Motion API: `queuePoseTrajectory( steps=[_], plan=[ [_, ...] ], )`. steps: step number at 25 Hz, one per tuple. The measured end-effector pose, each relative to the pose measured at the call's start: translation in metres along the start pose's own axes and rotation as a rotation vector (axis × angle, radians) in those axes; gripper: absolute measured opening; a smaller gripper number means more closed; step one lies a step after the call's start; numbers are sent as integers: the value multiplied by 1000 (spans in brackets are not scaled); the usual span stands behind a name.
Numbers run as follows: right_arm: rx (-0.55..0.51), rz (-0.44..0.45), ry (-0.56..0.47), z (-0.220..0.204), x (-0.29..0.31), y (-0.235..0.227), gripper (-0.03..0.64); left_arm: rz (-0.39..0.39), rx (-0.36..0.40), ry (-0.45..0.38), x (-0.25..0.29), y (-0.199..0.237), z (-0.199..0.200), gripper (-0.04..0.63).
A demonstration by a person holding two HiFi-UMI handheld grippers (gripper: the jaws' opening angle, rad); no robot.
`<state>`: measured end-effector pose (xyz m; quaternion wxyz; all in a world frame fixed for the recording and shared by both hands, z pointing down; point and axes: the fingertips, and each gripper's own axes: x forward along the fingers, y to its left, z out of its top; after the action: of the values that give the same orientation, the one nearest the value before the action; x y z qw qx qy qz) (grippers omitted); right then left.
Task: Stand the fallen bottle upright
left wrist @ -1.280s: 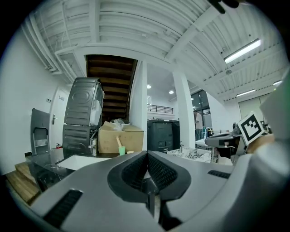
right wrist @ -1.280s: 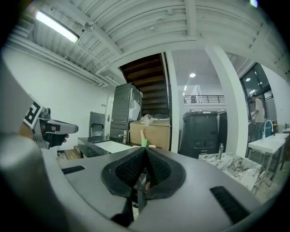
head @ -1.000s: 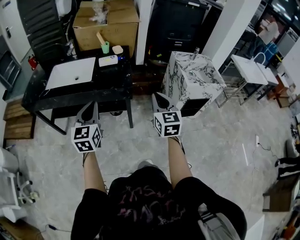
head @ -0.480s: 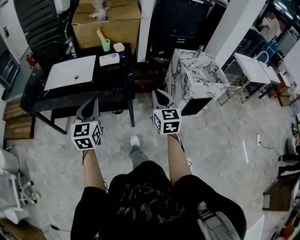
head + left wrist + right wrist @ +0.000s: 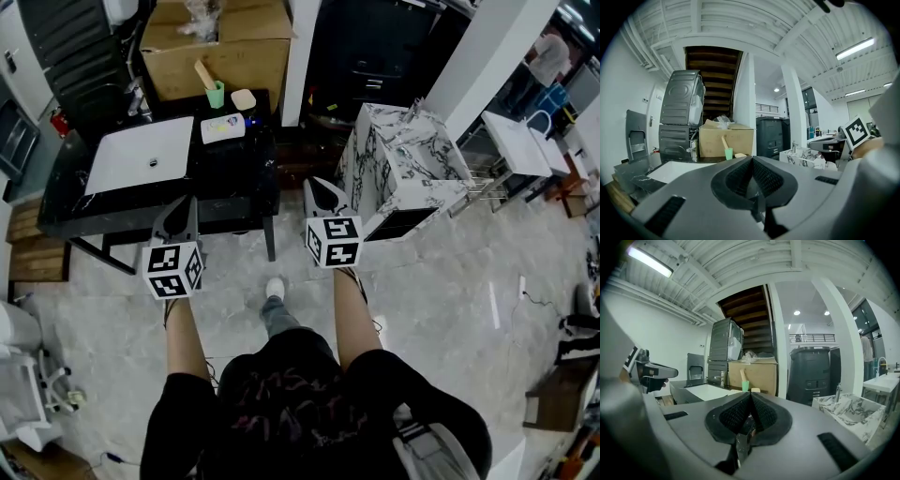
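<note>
The fallen bottle [image 5: 222, 127], white with a coloured label, lies on its side at the back right of the black table [image 5: 239, 183] in the head view. My left gripper [image 5: 178, 213] and right gripper [image 5: 322, 194] are held side by side in front of the table, well short of the bottle. Both are shut with nothing between the jaws. The left gripper [image 5: 752, 161] hovers over the table's near edge, while the right one is just off the table's right end. In the right gripper view the right gripper [image 5: 750, 398] points level towards the table, and I cannot make out the bottle there.
A green cup [image 5: 215, 94] with a stick in it and a small beige object [image 5: 244, 99] stand behind the bottle. A white board [image 5: 141, 155] covers the table's left half. A cardboard box [image 5: 220, 47] sits behind the table and a marble-patterned cabinet [image 5: 403, 169] to its right.
The person has stepped forward: the table and marble cabinet have come closer, and a foot now shows on the floor. Both grippers moved along together and stayed shut.
</note>
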<state>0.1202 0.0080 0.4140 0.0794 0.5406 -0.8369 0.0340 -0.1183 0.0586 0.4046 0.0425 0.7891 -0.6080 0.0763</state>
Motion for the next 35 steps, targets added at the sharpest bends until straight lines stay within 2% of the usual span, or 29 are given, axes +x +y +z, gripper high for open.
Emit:
queuePoseTrajectory(
  steps=[12, 23, 30, 35],
  plan=[
    [-10, 48, 54, 1, 131, -18, 12, 16, -17, 73, 111, 54, -7, 17],
    [18, 91, 89, 7, 260, -58, 12, 45, -12, 121, 233, 102, 6, 17],
    [32, 121, 108, 5, 309, -71, 12, 53, -14, 167, 281, 117, 2, 17],
    [46, 111, 117, 1, 330, -76, 12, 38, -16, 187, 309, 128, -3, 17]
  ],
)
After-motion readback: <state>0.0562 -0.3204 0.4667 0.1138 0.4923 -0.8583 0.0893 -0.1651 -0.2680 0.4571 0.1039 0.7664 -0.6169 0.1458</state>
